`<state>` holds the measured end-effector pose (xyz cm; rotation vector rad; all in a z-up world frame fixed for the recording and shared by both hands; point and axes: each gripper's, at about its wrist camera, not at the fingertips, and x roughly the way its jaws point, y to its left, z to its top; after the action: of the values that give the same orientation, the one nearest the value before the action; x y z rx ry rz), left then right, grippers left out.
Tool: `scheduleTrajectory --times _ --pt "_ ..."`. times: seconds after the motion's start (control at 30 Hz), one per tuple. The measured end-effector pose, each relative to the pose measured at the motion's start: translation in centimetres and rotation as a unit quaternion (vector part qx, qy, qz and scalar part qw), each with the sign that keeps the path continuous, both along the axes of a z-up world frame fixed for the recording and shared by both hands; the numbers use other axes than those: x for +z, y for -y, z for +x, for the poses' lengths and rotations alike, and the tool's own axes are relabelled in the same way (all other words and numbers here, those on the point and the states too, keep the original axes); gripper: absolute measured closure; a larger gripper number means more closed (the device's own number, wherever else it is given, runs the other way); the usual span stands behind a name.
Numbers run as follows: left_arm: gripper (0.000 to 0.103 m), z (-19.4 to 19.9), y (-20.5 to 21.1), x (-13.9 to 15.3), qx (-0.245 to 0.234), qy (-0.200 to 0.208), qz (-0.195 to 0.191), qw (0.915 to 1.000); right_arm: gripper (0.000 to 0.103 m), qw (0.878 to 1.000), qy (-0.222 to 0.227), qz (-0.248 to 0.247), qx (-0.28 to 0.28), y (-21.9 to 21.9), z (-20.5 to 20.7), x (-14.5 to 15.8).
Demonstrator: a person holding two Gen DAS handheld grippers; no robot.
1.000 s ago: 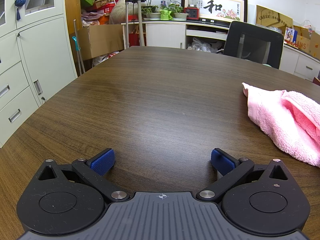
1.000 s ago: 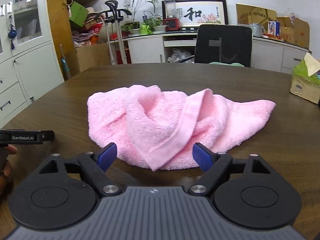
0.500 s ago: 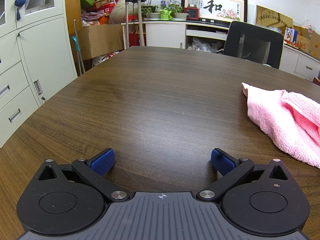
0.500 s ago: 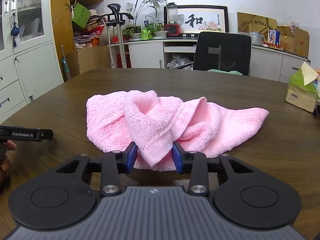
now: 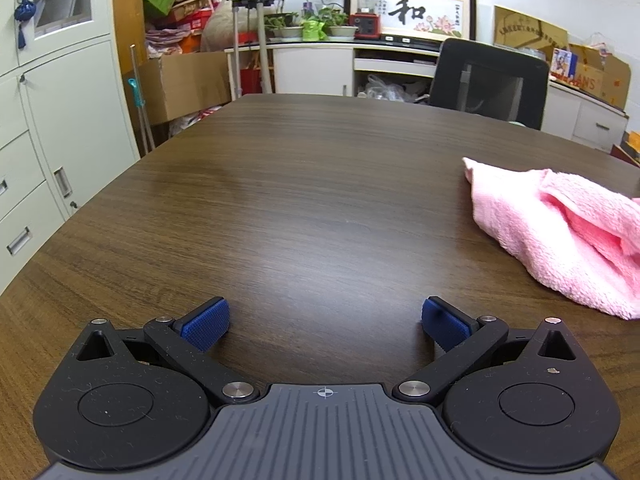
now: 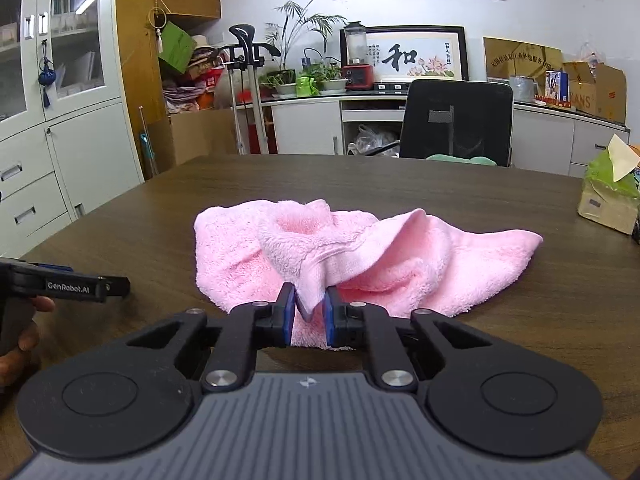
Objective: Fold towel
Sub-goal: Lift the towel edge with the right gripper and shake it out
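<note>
A crumpled pink towel (image 6: 400,252) lies in a heap on the dark wooden table (image 6: 520,320). My right gripper (image 6: 309,312) is shut on the towel's near corner and holds that corner lifted a little above the table. The towel also shows at the right edge of the left wrist view (image 5: 560,232). My left gripper (image 5: 325,326) is open and empty, low over bare table to the left of the towel. The left gripper also appears at the left edge of the right wrist view (image 6: 80,286).
A tissue box in a green wrapper (image 6: 610,196) stands on the table at the far right. A black office chair (image 6: 456,120) stands behind the far table edge. Grey cabinets (image 5: 60,128) line the left wall beyond the table's rounded edge.
My right gripper closed on the towel's near corner and lifted it a little. My left gripper stayed still and open.
</note>
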<state>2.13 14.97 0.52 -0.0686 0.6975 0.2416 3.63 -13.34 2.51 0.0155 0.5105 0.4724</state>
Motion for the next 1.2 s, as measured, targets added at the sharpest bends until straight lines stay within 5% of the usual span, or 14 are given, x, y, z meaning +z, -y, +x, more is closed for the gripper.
scheduleTrajectory --times 0.13,0.33,0.53,1.0,1.2 --pt "0.000 -0.2 0.6 0.1 -0.023 -0.003 -0.001 0.9997 0.096 1.000 0.010 -0.002 0.022 -0.4 -0.9 0.4" --pt "0.000 -0.9 0.9 0.9 -0.069 0.014 -0.025 0.9972 0.096 0.990 0.029 -0.036 0.131 -3.3 -4.1 0.6" --pt "0.000 -1.8 1.2 1.7 -0.138 0.041 -0.077 0.9865 0.096 0.981 0.022 -0.056 0.183 -4.6 -5.3 0.2" --pt "0.000 -1.8 3.6 1.2 -0.186 0.045 -0.057 0.9798 0.096 0.978 -0.010 -0.009 0.208 -0.4 -6.8 1.1" --pt "0.000 -3.5 5.6 1.4 -0.246 0.071 -0.033 0.9662 0.088 0.985 -0.009 -0.022 0.169 1.4 -6.9 1.3"
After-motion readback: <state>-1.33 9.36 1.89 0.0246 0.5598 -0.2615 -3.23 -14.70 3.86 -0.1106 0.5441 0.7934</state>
